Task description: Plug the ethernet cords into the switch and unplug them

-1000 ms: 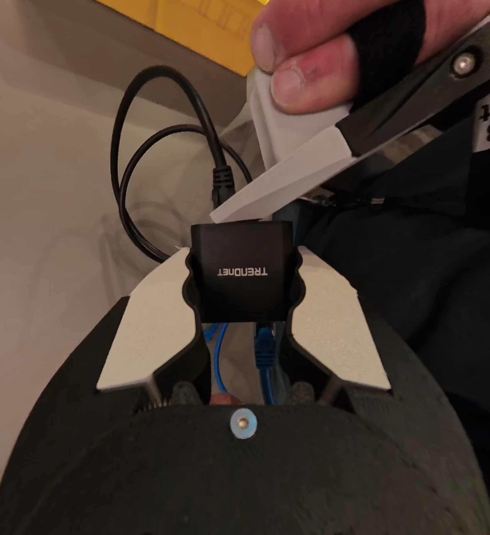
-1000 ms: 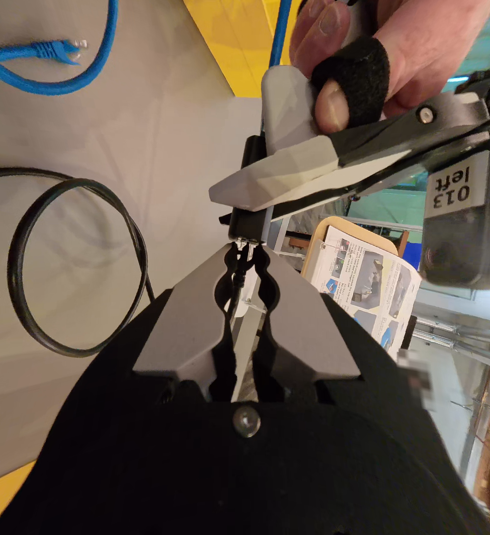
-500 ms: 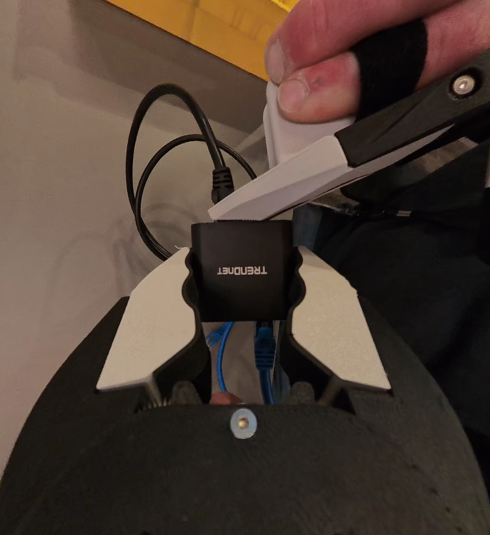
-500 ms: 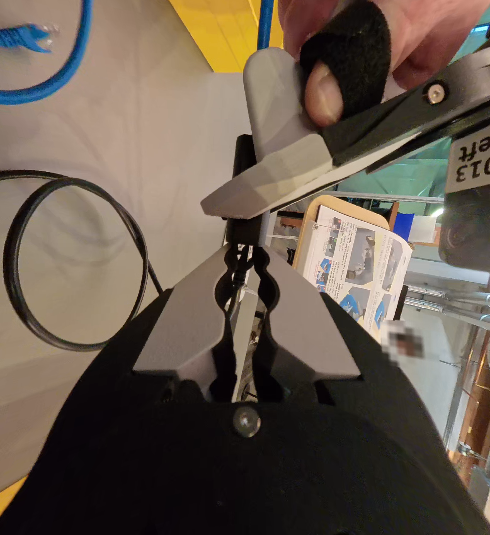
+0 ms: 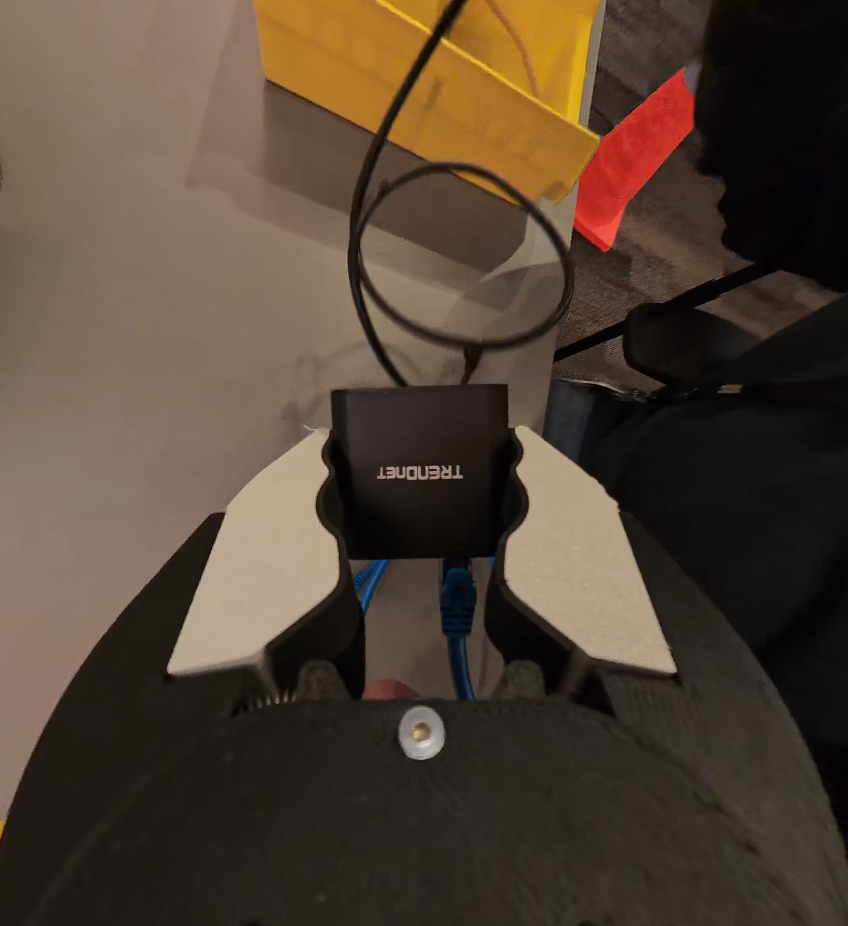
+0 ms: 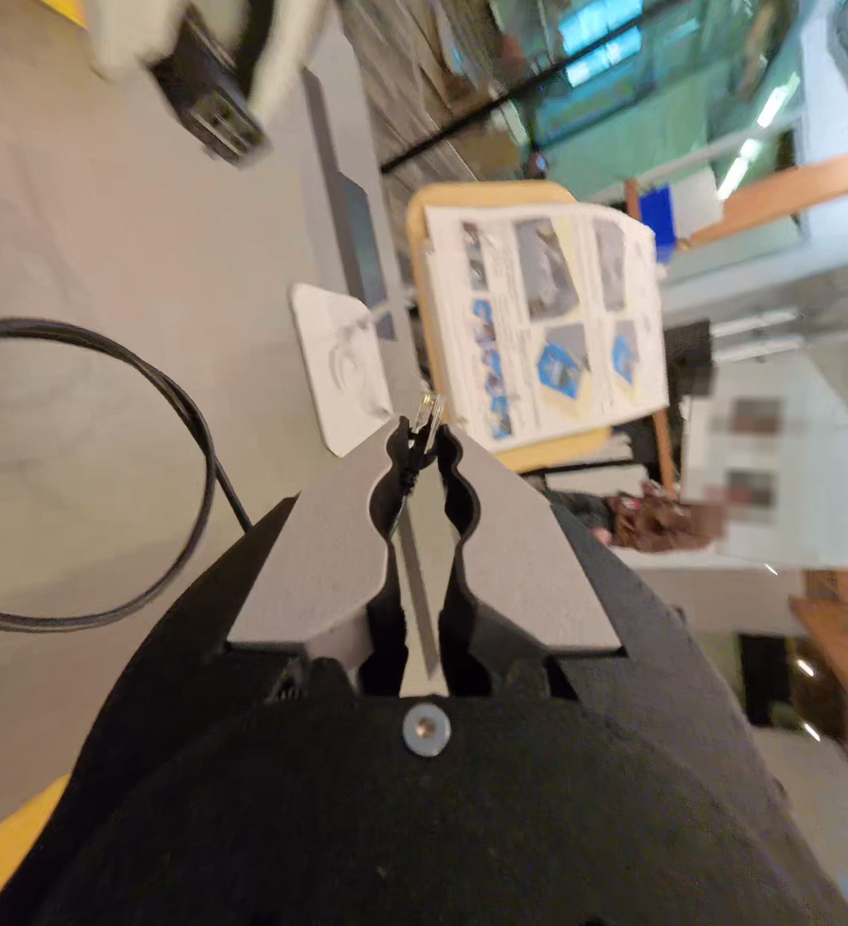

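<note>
In the left wrist view my left gripper (image 5: 419, 438) is shut on the small black switch (image 5: 419, 481), holding it by its sides above the grey table. A blue ethernet cord (image 5: 457, 606) is plugged into the switch's near side, and a second blue cord (image 5: 369, 581) hangs beside it. My right gripper (image 6: 421, 431) is shut on the plug (image 6: 429, 411) of a black cord, and the clear connector sticks out free past the fingertips. The black cord loops over the table (image 6: 181, 406) and also shows in the left wrist view (image 5: 462, 260). The switch shows blurred at the top left of the right wrist view (image 6: 211, 110).
A yellow box (image 5: 427, 90) stands behind the cord loop, with a red object (image 5: 632, 165) on the floor past the table edge. A white pad (image 6: 342, 366) lies on the table. A clipboard with printed sheets (image 6: 542, 320) stands beyond it.
My right gripper has pulled the black cord's plug out of the switch and moved away; it is gone from the left wrist view. The left gripper still holds the switch.
</note>
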Demonstrator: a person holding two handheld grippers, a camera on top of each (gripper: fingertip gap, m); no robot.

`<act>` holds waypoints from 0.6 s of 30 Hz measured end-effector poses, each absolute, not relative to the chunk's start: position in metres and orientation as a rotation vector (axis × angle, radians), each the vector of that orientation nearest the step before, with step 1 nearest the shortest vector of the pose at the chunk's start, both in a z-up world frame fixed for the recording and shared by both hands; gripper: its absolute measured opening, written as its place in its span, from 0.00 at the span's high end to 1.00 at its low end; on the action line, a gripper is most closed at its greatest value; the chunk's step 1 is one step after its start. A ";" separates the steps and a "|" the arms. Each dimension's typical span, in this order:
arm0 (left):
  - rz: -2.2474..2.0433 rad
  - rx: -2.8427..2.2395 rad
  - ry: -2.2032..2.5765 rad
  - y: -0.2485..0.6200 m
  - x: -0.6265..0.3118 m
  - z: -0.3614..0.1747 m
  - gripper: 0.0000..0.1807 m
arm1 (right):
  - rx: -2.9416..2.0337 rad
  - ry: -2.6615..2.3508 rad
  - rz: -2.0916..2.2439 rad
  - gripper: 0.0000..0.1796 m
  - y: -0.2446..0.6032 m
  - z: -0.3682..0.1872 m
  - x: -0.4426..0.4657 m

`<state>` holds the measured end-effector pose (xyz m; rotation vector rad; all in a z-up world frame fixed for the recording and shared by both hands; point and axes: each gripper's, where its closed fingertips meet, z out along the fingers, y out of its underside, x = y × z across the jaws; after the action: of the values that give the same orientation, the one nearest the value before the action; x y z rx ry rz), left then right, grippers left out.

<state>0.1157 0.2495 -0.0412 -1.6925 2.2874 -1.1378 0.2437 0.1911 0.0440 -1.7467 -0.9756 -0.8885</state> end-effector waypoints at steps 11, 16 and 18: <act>-1.081 -1.697 2.277 0.254 0.115 -0.056 0.66 | -1.706 -0.541 -1.149 0.94 0.090 0.176 0.359; -1.087 -1.718 2.263 0.255 0.114 -0.063 0.66 | -1.718 -0.392 -1.246 0.94 0.042 0.200 0.401; -1.080 -1.724 2.269 0.255 0.114 -0.066 0.66 | -1.740 -0.358 -1.229 0.95 0.032 0.194 0.413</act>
<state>0.1140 0.2549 -0.0664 -1.7243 2.2687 -1.0801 0.4126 0.0316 0.1943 -1.7400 -0.3584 -1.2288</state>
